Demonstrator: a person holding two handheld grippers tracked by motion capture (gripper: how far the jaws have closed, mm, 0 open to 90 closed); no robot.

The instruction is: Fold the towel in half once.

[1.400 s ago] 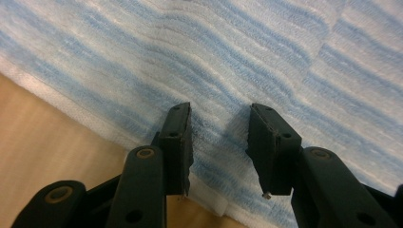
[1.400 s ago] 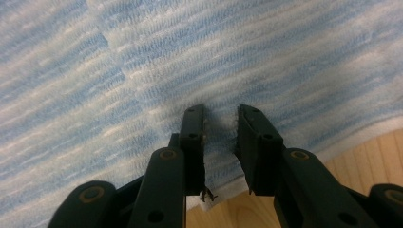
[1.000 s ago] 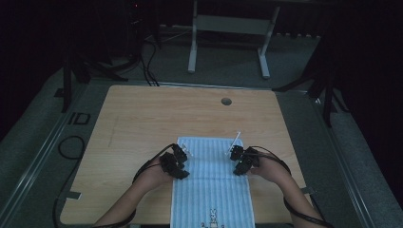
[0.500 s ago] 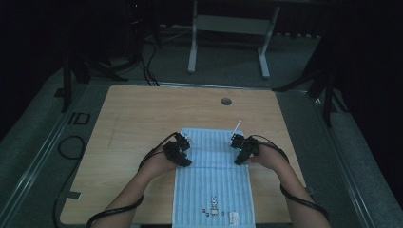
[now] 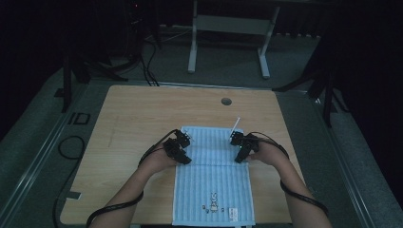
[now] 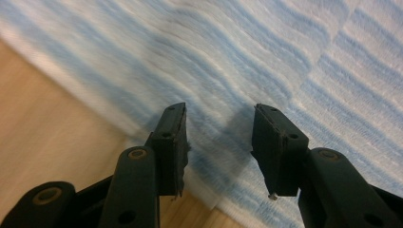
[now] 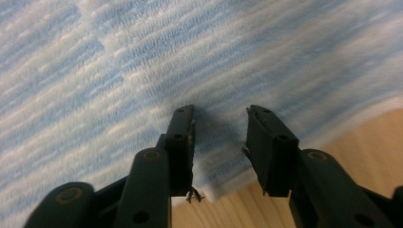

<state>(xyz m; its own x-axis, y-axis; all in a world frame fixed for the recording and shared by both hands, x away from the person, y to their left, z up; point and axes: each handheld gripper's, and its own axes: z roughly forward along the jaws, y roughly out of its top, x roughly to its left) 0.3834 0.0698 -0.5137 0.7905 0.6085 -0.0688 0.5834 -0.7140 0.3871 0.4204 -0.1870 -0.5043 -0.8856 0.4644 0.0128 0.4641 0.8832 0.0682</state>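
A light blue striped towel (image 5: 214, 185) lies flat on the wooden table (image 5: 142, 109), with a small print near its close end and a crease running across it between my hands. My left gripper (image 5: 184, 142) is at the towel's left edge. In the left gripper view its jaws (image 6: 218, 128) stand apart over the towel (image 6: 266, 57) just inside the edge, holding nothing. My right gripper (image 5: 238, 142) is at the right edge. Its jaws (image 7: 219, 130) are likewise apart over the towel (image 7: 142, 57), beside bare wood (image 7: 361, 142).
A thin white strip (image 5: 236, 122) sticks out at the towel's far right corner. A round cable hole (image 5: 226, 101) sits near the table's far edge. Beyond the table are a white desk frame (image 5: 228, 23) and floor cables (image 5: 147, 66).
The towel and both grippers have slid away from the person, mostly in the first half second. Since then the hands have barely moved.
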